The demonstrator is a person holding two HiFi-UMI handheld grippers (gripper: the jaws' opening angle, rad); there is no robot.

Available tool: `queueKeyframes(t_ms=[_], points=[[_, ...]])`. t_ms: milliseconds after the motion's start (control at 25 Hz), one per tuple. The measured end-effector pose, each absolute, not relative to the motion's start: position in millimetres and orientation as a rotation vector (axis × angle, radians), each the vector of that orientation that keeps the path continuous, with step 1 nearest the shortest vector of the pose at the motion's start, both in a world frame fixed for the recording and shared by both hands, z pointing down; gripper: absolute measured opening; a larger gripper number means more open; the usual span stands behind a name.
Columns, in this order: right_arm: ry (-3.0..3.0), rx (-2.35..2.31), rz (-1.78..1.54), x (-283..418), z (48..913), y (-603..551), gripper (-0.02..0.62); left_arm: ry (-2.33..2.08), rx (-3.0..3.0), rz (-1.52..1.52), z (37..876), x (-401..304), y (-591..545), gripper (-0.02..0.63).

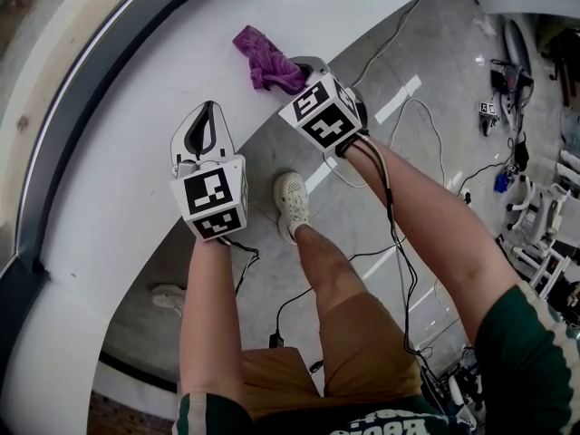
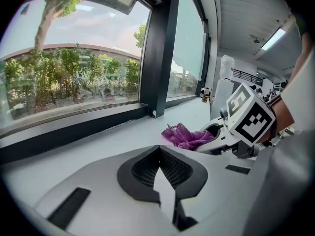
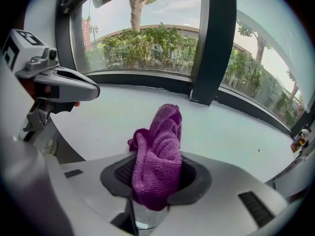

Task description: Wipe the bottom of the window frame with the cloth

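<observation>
While the right gripper (image 3: 156, 180) pinches the purple cloth (image 3: 158, 154) low over the sill (image 3: 106, 119) and the left gripper (image 2: 160, 175) stays out of it, pressed together and empty, wiping seems yet to start: reach forward to the window frame's bottom rail (image 3: 147, 80).

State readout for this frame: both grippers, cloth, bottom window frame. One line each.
left gripper: shut, nothing between the jaws.
right gripper: shut on the cloth.
cloth: bunched, clamped in the right jaws, over the white sill, short of the frame.
bottom window frame: nothing touching it.
</observation>
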State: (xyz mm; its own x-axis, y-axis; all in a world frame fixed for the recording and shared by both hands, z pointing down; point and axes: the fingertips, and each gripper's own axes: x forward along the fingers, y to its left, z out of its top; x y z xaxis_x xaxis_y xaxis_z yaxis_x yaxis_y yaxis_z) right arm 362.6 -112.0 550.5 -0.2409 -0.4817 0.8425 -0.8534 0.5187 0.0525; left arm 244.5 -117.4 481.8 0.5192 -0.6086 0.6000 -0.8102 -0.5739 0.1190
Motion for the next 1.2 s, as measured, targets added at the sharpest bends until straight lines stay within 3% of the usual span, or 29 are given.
queueKeyframes(t_ms=[360,720,1200], points=[[-1.914,1.062,0.529,313,556,-94,0.149,-1.202,2.353,0.723,486,198,-100,0.009],[-1.964,0.979,0.501,185,543,-64,0.149,-1.262,2.318,0.704,471,88,-68,0.009],[-2.013,0.897,0.529,184,552,-65,0.149,-1.320,2.283,0.731,472,99,-78,0.009]])
